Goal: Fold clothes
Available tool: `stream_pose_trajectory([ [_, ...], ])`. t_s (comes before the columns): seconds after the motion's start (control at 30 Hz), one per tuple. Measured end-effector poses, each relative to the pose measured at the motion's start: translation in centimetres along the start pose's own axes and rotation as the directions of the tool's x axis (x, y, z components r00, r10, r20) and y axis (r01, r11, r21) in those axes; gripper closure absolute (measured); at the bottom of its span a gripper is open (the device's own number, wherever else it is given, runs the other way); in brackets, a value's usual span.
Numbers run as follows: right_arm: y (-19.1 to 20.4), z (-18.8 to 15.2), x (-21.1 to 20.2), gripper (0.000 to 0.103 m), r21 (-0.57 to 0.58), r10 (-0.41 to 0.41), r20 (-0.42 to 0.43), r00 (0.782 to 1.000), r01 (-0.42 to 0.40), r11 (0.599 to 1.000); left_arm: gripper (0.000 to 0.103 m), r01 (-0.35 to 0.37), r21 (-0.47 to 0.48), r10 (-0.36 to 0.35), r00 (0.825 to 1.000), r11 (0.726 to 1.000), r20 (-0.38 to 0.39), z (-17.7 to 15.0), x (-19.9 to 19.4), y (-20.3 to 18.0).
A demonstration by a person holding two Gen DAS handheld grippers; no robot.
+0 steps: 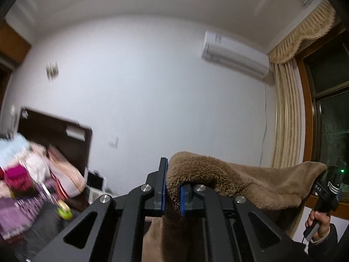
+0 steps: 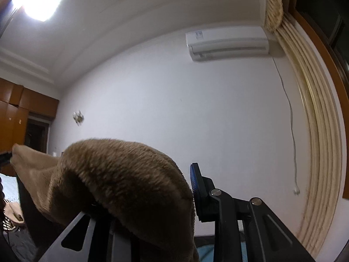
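left claw [image 1: 172, 191]: clenched on a thick fold of the brown fleece garment [image 1: 250, 183]; pile bulges up over the blue pads, rest hangs below the claw.
right claw [image 2: 165, 196]: grasping the same fleece; only the right-side pad [image 2: 193, 182] shows, the other side is buried under the pile.
garment: held up in the air, stretched between the two claws, sagging in the middle; in the left wrist view the far corner reaches the right claw's handle and the person's hand [image 1: 319, 222].
risk 1: bite looks bunched and thick, not a clean edge; fleece could creep out of the pads under its own weight.
risk 2: right grip unverifiable, one pad hidden; may hold only surface pile.
risk 3: corners at uneven height could give a skewed fold.
risk 4: bed [image 1: 26, 198] left of and below the left claw is cluttered; hanging hem could drag through it.
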State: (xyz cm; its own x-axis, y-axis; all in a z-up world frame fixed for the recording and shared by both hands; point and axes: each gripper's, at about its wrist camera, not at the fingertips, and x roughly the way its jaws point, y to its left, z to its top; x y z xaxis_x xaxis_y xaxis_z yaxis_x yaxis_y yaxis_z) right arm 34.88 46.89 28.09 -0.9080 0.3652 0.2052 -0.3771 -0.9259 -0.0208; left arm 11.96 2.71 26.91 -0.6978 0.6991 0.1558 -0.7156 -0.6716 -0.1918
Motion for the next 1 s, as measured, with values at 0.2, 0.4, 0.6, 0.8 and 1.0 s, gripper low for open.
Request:
stream_pose_trajectory([
  [0.2, 3.4, 4.4, -5.4, 0.075, -0.074, 0.052, 0.13, 0.99, -0.043, 0.996, 0.093, -0.074, 0.024, 0.07, 0.988, 0.997, 0.135, 5.2, -7.4, -1.1],
  [0.4, 6.4, 7.7, -11.2, 0.075, -0.155, 0.068, 0.251, 0.966, -0.029, 0.988, 0.093, -0.152, 0.076, 0.128, 0.957, 0.985, 0.261, 9.1, -14.6, -3.3],
  [0.6, 7.5, 10.1, -14.1, 0.075, -0.191, 0.049, 0.316, 0.947, 0.013, 0.982, 0.09, -0.219, 0.161, 0.142, 0.912, 0.962, 0.386, 11.6, -20.2, -6.3],
  [0.8, 8.2, 10.5, -17.6, 0.075, -0.204, 0.039, 0.406, 0.913, 0.049, 0.978, 0.089, -0.245, 0.185, 0.147, 0.893, 0.952, 0.426, 12.5, -22.8, -7.3],
  [1.0, 9.4, 8.2, -17.2, 0.075, -0.281, 0.034, 0.354, 0.935, 0.071, 0.957, 0.082, -0.271, 0.204, 0.176, 0.904, 0.941, 0.391, 11.5, -22.2, -7.0],
])
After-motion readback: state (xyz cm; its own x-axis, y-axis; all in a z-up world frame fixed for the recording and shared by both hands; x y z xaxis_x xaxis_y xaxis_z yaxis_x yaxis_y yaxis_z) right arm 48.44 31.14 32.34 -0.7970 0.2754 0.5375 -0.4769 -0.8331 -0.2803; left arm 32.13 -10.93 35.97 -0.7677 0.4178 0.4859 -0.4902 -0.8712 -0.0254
